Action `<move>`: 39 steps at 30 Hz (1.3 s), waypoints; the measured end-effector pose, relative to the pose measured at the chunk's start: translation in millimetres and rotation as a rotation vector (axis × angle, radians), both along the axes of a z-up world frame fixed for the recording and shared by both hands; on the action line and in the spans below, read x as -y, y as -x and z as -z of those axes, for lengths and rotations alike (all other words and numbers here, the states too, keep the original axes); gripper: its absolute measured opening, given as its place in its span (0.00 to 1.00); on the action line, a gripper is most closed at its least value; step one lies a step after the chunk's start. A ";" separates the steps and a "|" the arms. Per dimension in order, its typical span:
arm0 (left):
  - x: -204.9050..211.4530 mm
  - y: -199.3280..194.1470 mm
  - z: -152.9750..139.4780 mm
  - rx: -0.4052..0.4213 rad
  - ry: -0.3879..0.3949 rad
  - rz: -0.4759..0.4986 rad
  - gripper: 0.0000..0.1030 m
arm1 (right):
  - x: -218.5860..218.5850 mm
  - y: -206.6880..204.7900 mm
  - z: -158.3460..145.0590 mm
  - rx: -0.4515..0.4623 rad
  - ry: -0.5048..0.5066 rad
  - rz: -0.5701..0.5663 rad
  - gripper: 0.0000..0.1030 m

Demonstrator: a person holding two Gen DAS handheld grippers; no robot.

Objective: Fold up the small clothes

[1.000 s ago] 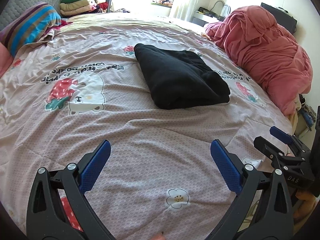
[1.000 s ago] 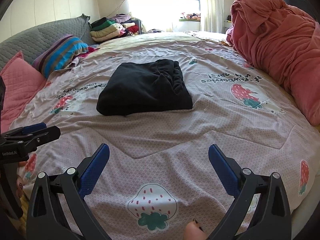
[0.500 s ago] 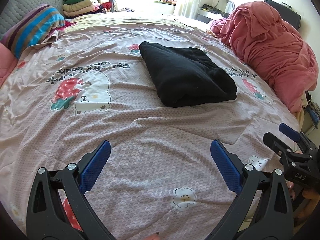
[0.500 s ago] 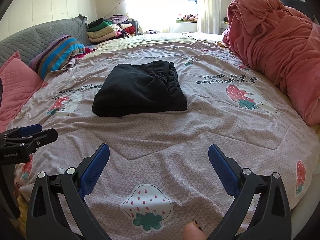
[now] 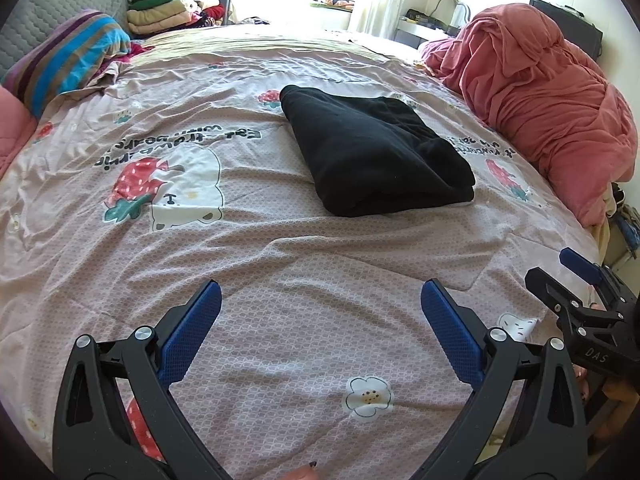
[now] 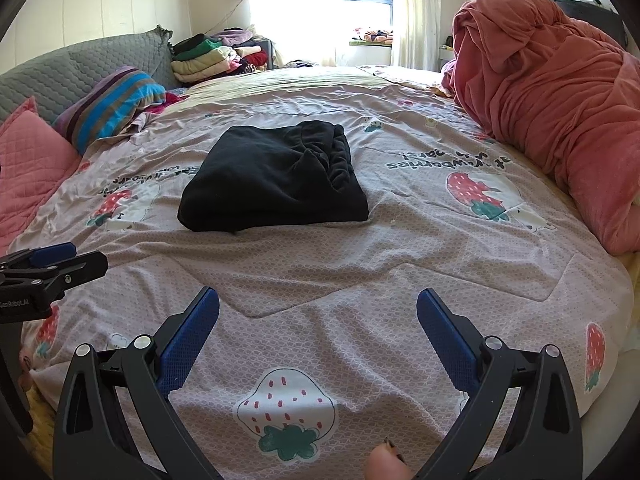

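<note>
Both views drawn slightly nearer the folded black garment [image 5: 376, 156] since earlier, garment lying mid-bed on the strawberry-print bedspread [image 5: 280, 320], left gripper [image 5: 320, 320] and right gripper [image 6: 318, 316] both spread wide, empty, near the bed's front edge, red duvet [image 6: 560, 112] heaped along the right edge.

Our right gripper [image 6: 318, 312] hung with jaws spread wide and empty above the bedspread [image 6: 320, 280]. The folded black garment [image 6: 276, 178] lay ahead of the jaws, apart from them, slightly left.
</note>
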State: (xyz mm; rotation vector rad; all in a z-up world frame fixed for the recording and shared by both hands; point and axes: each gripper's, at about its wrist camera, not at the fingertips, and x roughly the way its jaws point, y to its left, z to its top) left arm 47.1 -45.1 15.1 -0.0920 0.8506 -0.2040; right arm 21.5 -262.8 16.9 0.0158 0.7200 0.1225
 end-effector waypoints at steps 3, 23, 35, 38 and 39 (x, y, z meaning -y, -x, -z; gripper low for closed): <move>-1.1 -0.5 -0.4 0.000 0.007 -0.005 0.91 | -0.1 0.1 0.0 0.000 -0.001 0.000 0.96; -3.7 -1.0 -5.2 0.015 0.012 -0.014 0.91 | -0.6 -0.7 -0.3 -0.005 0.000 0.001 0.96; -5.0 -0.6 -5.4 0.015 0.049 -0.025 0.91 | -1.9 -0.2 7.2 -0.024 0.006 0.007 0.96; -6.7 -1.6 -4.8 0.003 0.050 -0.053 0.91 | -0.8 -0.6 6.6 -0.026 0.009 0.014 0.96; -8.0 -2.3 -4.8 0.000 0.047 -0.067 0.91 | 0.0 -1.1 6.1 -0.027 0.009 0.016 0.96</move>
